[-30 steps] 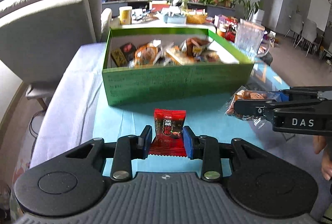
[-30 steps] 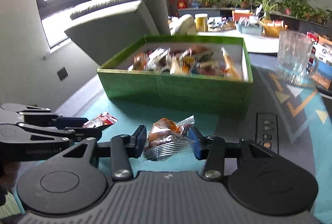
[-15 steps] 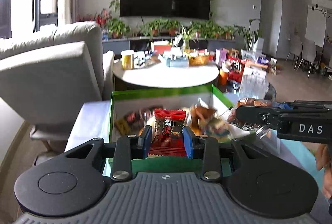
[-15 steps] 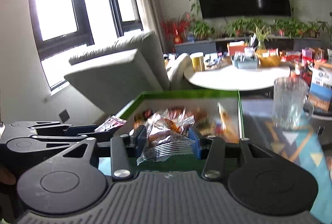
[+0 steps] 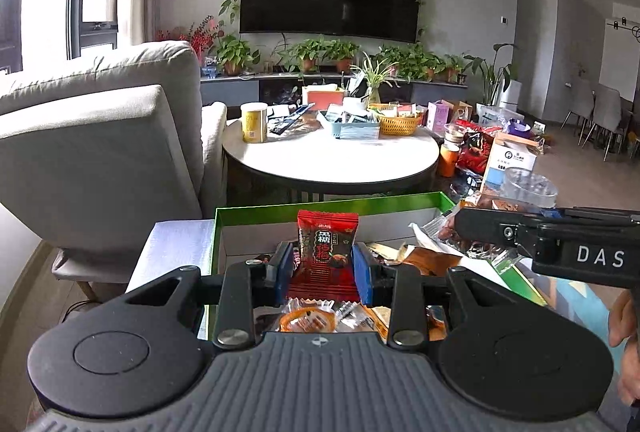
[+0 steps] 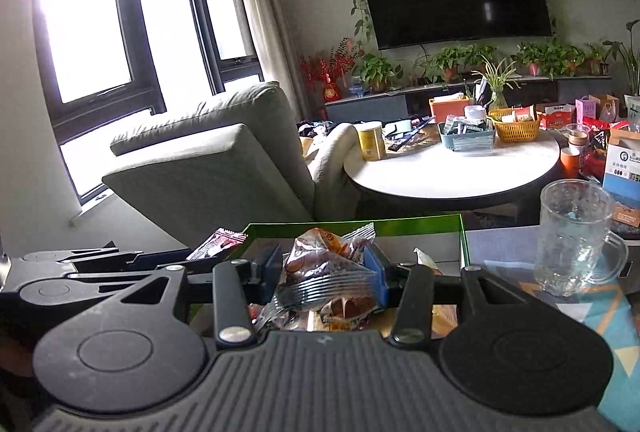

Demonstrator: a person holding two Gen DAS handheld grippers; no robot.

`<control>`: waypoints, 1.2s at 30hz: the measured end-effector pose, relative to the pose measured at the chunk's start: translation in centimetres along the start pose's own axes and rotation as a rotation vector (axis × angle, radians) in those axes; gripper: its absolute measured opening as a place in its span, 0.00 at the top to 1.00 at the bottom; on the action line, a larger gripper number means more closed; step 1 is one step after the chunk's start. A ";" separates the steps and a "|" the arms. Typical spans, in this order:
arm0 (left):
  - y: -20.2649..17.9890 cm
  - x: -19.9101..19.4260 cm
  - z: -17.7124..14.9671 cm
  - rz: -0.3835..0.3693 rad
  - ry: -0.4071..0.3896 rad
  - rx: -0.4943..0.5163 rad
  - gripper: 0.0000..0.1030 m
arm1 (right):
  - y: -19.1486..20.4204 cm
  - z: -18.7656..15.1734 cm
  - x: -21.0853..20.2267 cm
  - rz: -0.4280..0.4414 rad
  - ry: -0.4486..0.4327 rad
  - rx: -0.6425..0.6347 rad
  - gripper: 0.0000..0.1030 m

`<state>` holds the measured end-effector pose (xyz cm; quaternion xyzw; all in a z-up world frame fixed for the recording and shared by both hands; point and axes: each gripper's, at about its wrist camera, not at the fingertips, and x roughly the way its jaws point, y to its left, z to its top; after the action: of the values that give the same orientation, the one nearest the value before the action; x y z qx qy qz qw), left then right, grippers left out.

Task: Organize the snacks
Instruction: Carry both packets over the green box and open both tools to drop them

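Note:
My left gripper (image 5: 323, 264) is shut on a small red snack packet (image 5: 326, 252), held upright over the green box (image 5: 256, 211). The box holds several wrapped snacks (image 5: 308, 320). My right gripper (image 6: 323, 274) is shut on a clear-wrapped brown snack (image 6: 328, 272), also above the green box (image 6: 420, 223). In the left wrist view the right gripper (image 5: 460, 228) reaches in from the right with its clear packet (image 5: 440, 228). In the right wrist view the left gripper (image 6: 196, 256) comes in from the left with the red packet (image 6: 218, 242).
A glass mug (image 6: 576, 236) stands right of the box on a blue patterned mat (image 6: 612, 316). A grey armchair (image 5: 100, 151) is to the left. Behind the box is a round white table (image 5: 332, 159) with a basket, a can and boxes. A hand (image 5: 624, 320) shows at right.
Both grippers have risen from the blue mat and moved forward with their packets. They now hang over the open green box, which fills the lower view.

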<state>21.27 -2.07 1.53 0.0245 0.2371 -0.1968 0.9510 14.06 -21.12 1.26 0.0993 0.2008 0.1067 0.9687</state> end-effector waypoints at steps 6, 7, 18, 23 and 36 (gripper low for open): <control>0.3 1.9 -0.4 0.003 0.029 -0.009 0.71 | -0.3 0.0 1.8 -0.008 0.021 0.009 0.59; 0.3 2.1 -0.7 0.002 0.036 -0.009 0.71 | -0.4 0.0 2.0 -0.010 0.024 0.013 0.59; 0.6 3.6 -0.9 0.002 0.055 -0.020 0.71 | -0.7 -0.1 3.2 -0.018 0.045 0.020 0.59; 0.3 3.5 -0.9 0.000 0.051 -0.017 0.70 | -0.9 -0.2 3.4 -0.033 0.056 0.022 0.59; -0.4 1.8 -0.6 0.006 0.005 0.004 0.55 | -0.2 -0.3 2.2 -0.023 0.060 0.026 0.58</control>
<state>22.32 -3.02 0.20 0.0276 0.2391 -0.1945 0.9509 15.94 -20.71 0.17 0.1063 0.2322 0.0959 0.9621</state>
